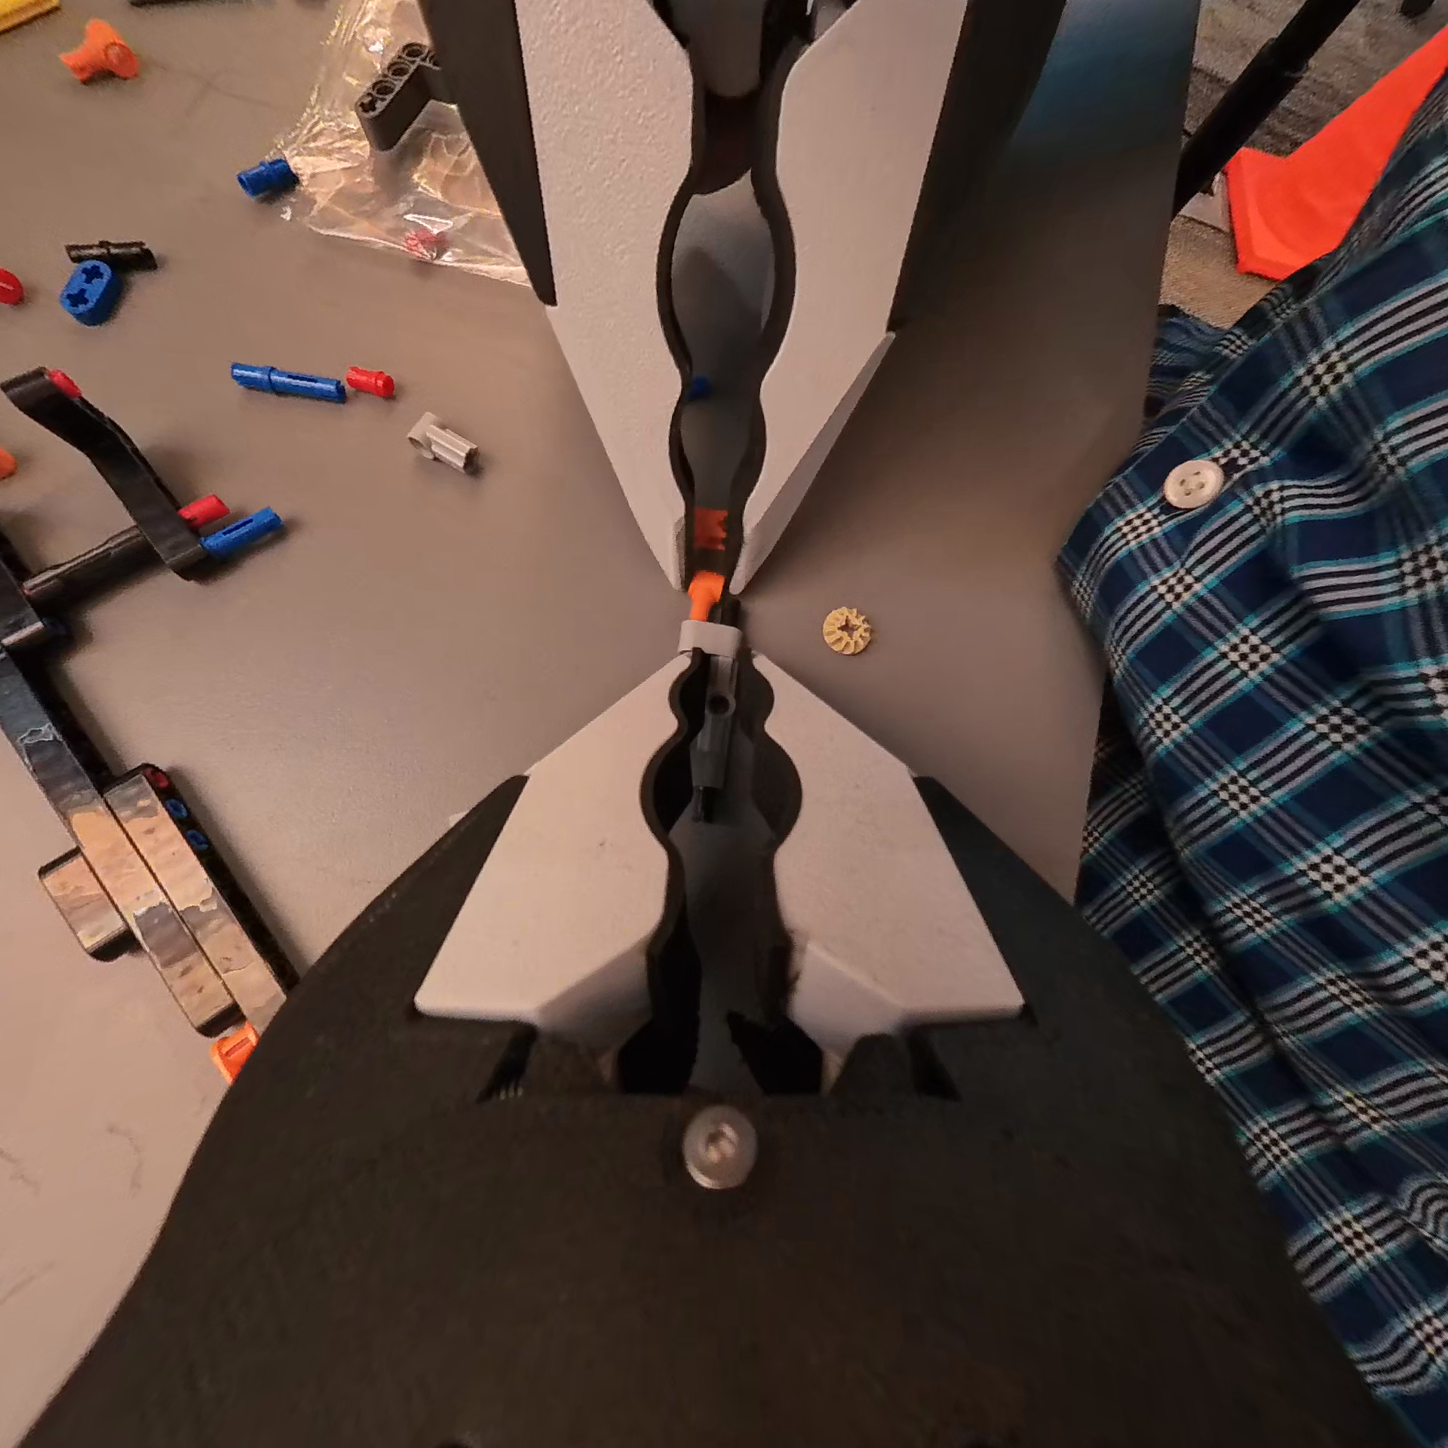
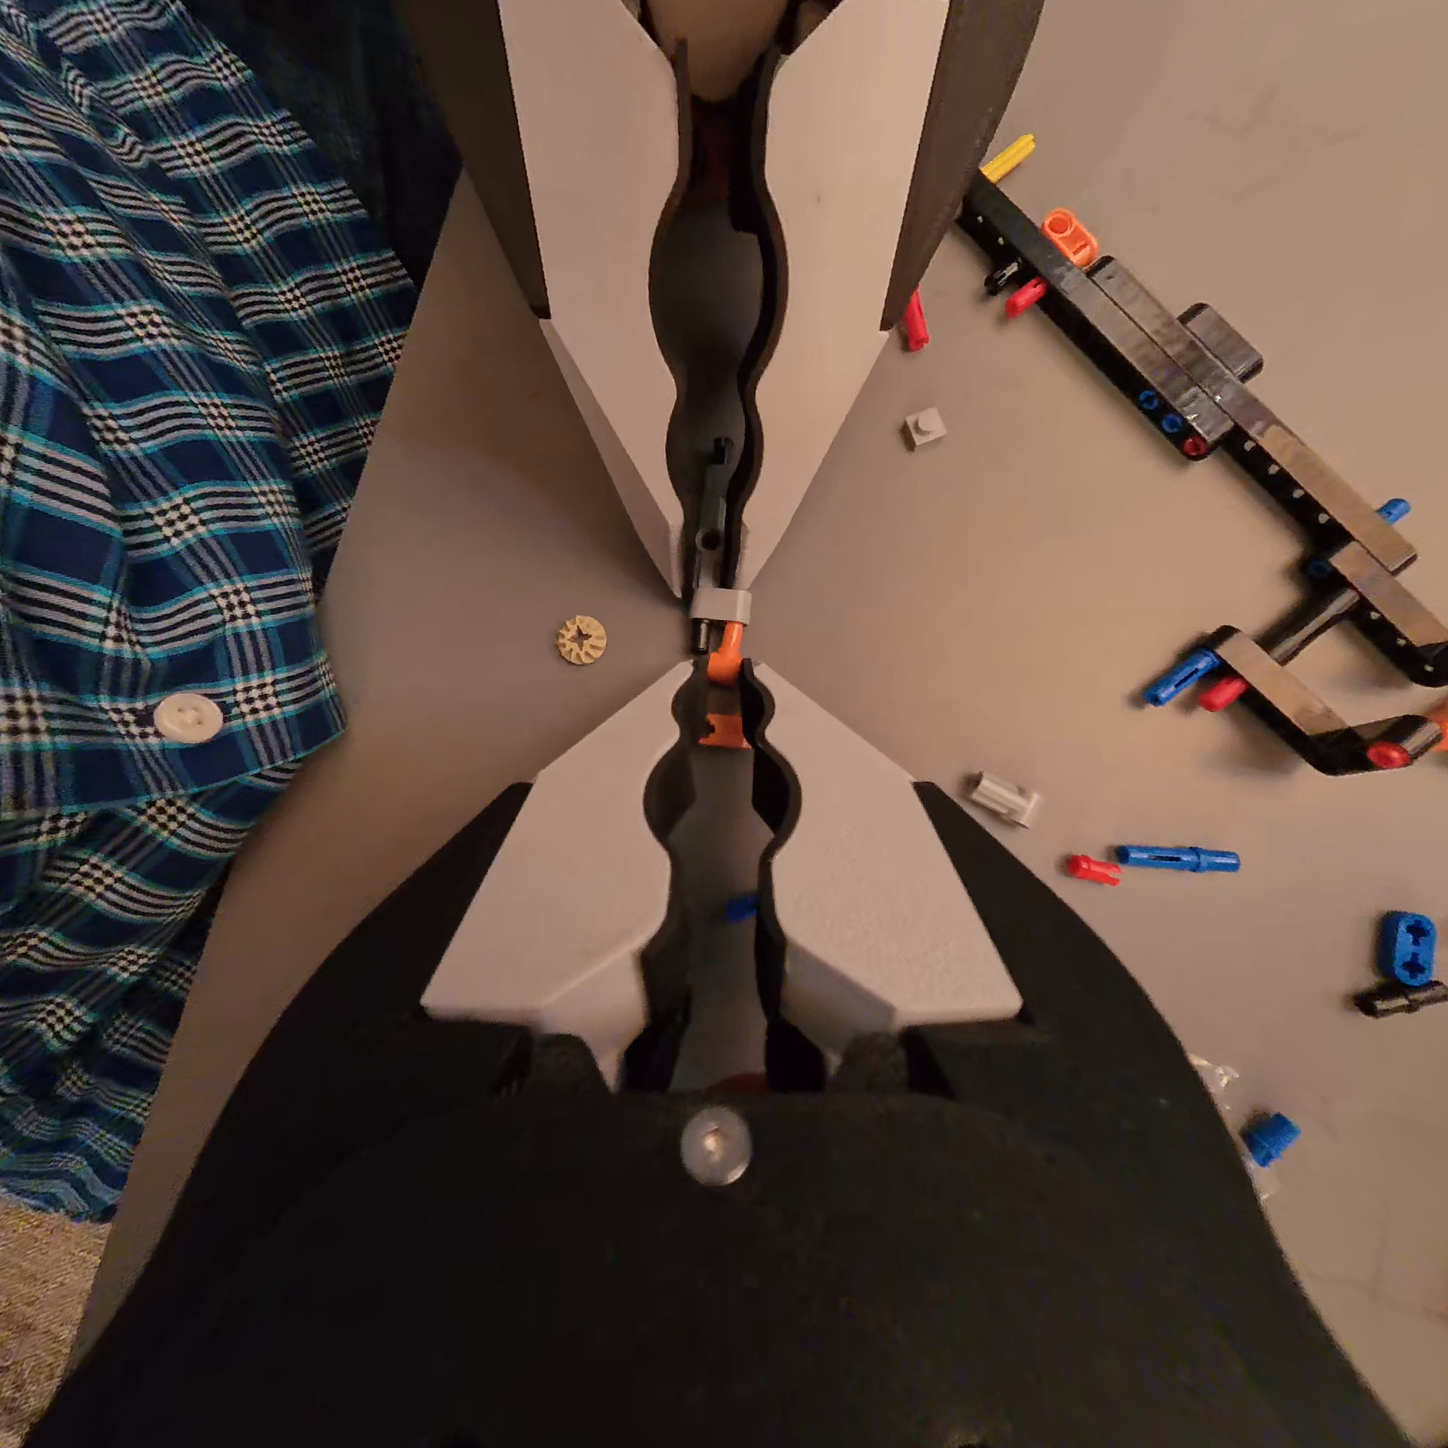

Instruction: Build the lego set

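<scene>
We hold the grey connector (image 1: 709, 636) mid-frame, tip to tip: our left hand-held gripper (image 1: 709, 666) pinches its dark axle piece (image 1: 714, 736), our right hand-held gripper (image 2: 725, 674) pinches the orange pin (image 2: 725, 654). We should push straight, keeping axes aligned. The tan gear (image 1: 847, 631) lies at 3 o'clock on the bench (image 1: 470, 666).

Grippers: two, tip to tip (image 1: 709, 666) (image 2: 717, 674)
Tan gears: one, beside the tips (image 1: 847, 631)
Long blue pins: one (image 1: 287, 382)
Blue double-hole connectors: one (image 1: 92, 291)
Shirt buttons: one (image 1: 1192, 483)
</scene>
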`<state>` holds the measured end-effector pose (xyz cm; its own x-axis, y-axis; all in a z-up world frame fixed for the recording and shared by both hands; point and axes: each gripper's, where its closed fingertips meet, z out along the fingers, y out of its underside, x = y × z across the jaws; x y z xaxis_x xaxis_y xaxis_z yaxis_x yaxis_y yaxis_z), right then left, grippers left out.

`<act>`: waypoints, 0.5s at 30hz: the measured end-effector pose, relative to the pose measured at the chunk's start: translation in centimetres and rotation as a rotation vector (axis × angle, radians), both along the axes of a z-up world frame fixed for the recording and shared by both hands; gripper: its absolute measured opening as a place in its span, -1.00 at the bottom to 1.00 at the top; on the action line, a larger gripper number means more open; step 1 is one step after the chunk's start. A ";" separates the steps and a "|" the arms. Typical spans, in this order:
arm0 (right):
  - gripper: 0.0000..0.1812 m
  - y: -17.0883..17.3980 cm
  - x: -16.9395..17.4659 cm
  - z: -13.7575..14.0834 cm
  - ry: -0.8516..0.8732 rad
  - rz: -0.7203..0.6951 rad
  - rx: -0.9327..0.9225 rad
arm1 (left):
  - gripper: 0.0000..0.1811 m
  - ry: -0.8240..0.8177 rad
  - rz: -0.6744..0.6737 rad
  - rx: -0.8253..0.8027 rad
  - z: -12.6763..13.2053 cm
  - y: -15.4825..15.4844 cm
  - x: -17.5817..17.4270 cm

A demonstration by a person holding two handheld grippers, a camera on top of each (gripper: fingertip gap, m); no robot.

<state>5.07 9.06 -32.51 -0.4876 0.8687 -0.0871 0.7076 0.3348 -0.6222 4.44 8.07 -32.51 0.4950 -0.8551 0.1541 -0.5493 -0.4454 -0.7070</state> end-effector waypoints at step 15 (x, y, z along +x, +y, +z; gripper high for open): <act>-0.95 0.0 -0.1 0.0 0.046 0.057 0.039 | -0.94 -0.001 -0.002 0.002 0.0 0.0 0.0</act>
<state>4.93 9.07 -32.46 -0.5392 0.8417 -0.0298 0.6573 0.3984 -0.6397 4.40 8.08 -32.50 0.4927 -0.8566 0.1533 -0.5493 -0.4428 -0.7086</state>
